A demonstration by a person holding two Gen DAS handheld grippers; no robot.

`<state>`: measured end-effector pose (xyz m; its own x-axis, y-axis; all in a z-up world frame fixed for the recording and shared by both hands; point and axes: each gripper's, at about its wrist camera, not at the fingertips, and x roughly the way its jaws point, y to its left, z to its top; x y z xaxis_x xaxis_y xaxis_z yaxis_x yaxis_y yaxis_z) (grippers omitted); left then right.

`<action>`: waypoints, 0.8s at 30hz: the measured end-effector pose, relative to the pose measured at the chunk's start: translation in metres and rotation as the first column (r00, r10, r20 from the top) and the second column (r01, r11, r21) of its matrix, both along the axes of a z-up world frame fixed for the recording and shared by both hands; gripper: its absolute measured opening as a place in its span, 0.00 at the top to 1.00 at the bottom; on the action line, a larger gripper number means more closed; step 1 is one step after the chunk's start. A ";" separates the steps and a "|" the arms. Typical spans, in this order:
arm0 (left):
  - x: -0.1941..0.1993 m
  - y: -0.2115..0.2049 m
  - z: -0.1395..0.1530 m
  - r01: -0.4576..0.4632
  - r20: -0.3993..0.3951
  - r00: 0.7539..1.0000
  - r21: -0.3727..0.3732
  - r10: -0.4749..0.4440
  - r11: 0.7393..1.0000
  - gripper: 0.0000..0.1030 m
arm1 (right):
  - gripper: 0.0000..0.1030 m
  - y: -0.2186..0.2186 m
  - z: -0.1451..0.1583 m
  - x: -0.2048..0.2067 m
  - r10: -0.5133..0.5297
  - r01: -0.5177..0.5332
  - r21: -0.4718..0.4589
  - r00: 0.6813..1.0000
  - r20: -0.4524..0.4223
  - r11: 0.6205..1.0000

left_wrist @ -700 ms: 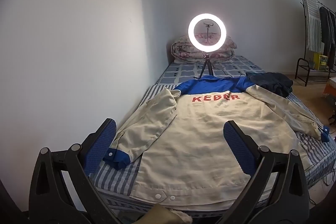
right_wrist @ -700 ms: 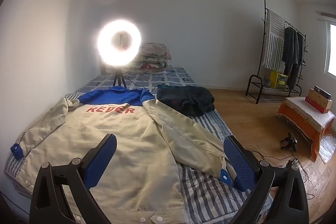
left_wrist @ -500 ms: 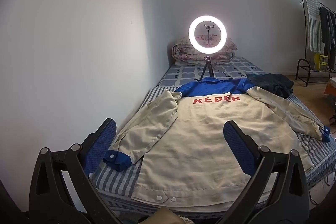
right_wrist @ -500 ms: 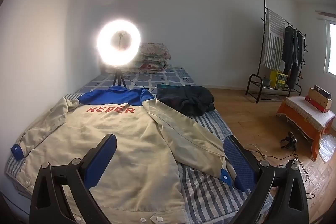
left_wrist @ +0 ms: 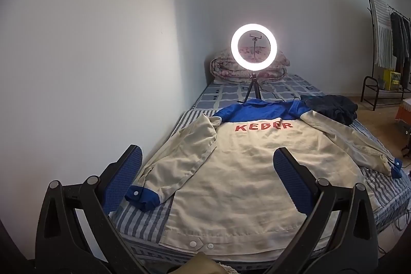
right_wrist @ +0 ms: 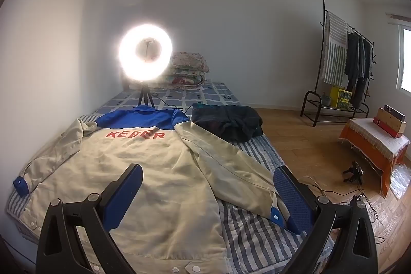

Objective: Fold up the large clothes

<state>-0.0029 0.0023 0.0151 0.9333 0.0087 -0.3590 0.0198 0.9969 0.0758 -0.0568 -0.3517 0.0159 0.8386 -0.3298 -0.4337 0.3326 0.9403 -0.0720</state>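
Both the left tool (left_wrist: 205, 179) and right tool (right_wrist: 208, 193) gape wide and empty above the jacket (left_wrist: 246, 166); a one-layer pinch at the five o'clock cuff (right_wrist: 276, 216) risks a skewed fold.

The ring light's (right_wrist: 145, 58) glare washes out its centre in the right wrist view, and the jacket's (right_wrist: 143, 171) hem is cut off below.

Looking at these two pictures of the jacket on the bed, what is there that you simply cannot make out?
- Jacket front: it lies back-up in both views, so zip or buttons there are hidden.
- Ring light centre: washed out by glare in the right wrist view.
- Dark clothes beyond the jacket: bundled, so what garment it is cannot be told.
- Pale thing at the bottom edge of the left wrist view: cut off.
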 end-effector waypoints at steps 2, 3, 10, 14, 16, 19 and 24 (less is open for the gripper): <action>-0.001 -0.001 0.001 -0.002 0.002 1.000 0.003 0.002 1.000 0.00 | 0.00 0.000 0.000 0.000 0.000 0.000 -0.001 1.000 -0.001 1.000; 0.000 -0.001 0.002 -0.002 0.002 1.000 0.002 0.002 1.000 0.00 | 0.00 0.000 0.000 0.000 0.000 0.000 0.000 1.000 -0.001 1.000; -0.002 0.001 0.000 -0.001 0.005 1.000 0.002 0.001 1.000 0.00 | 0.00 -0.001 0.000 0.000 -0.003 0.003 0.000 1.000 0.000 1.000; -0.002 0.000 -0.001 -0.001 0.005 1.000 0.001 0.001 1.000 0.00 | 0.00 -0.002 0.000 -0.001 -0.002 0.002 0.000 1.000 0.001 1.000; -0.002 0.000 -0.001 -0.002 0.006 1.000 0.002 0.002 1.000 0.00 | 0.00 -0.001 0.000 -0.001 -0.002 0.002 0.000 1.000 0.001 1.000; -0.002 0.000 -0.001 -0.002 0.007 1.000 0.002 0.002 1.000 0.00 | 0.00 -0.002 0.000 -0.001 -0.001 0.001 0.000 1.000 0.001 1.000; -0.003 0.000 -0.001 0.001 0.007 1.000 0.003 -0.001 1.000 0.00 | 0.00 -0.002 0.000 -0.001 -0.002 0.002 -0.001 1.000 0.001 1.000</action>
